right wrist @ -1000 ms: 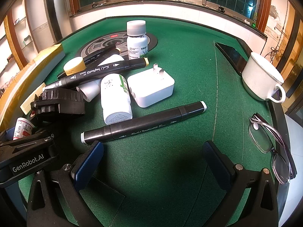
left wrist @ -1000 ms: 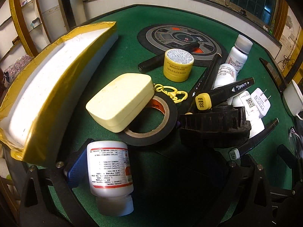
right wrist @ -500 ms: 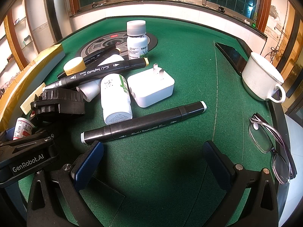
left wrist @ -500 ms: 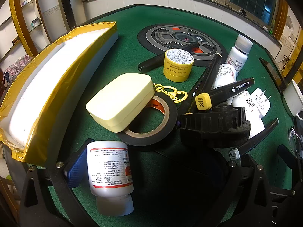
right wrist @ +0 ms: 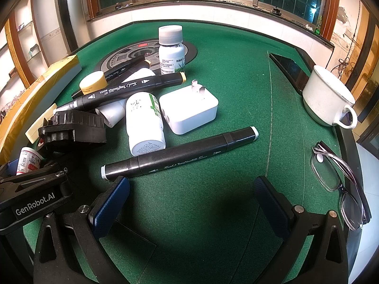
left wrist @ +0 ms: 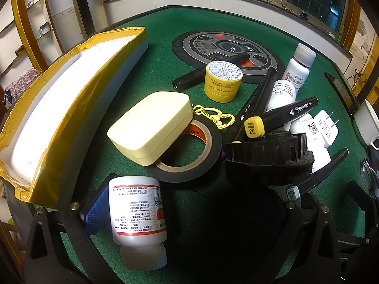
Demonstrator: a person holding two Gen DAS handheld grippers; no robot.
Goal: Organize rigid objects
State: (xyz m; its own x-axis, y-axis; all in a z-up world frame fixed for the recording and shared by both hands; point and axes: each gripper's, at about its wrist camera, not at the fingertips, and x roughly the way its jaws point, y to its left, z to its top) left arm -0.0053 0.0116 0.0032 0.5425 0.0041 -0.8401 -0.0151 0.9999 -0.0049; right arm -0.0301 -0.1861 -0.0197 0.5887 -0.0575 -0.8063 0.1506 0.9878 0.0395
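Bottle (left wrist: 137, 209) beside left gripper (left wrist: 187, 210) pad

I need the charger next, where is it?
In the right wrist view the charger lies left of centre on the felt, touching the lying white bottle, just beyond the long black marker.

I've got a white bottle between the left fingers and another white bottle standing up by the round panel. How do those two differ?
The red-label bottle lies on its side between the left gripper fingers, its cap toward the camera; the grey-cap bottle stands upright, clear of both grippers. The first has a white cap and a red-bordered label; the second has a grey cap and a green-and-black printed label. Both are white plastic bottles on the green felt table.
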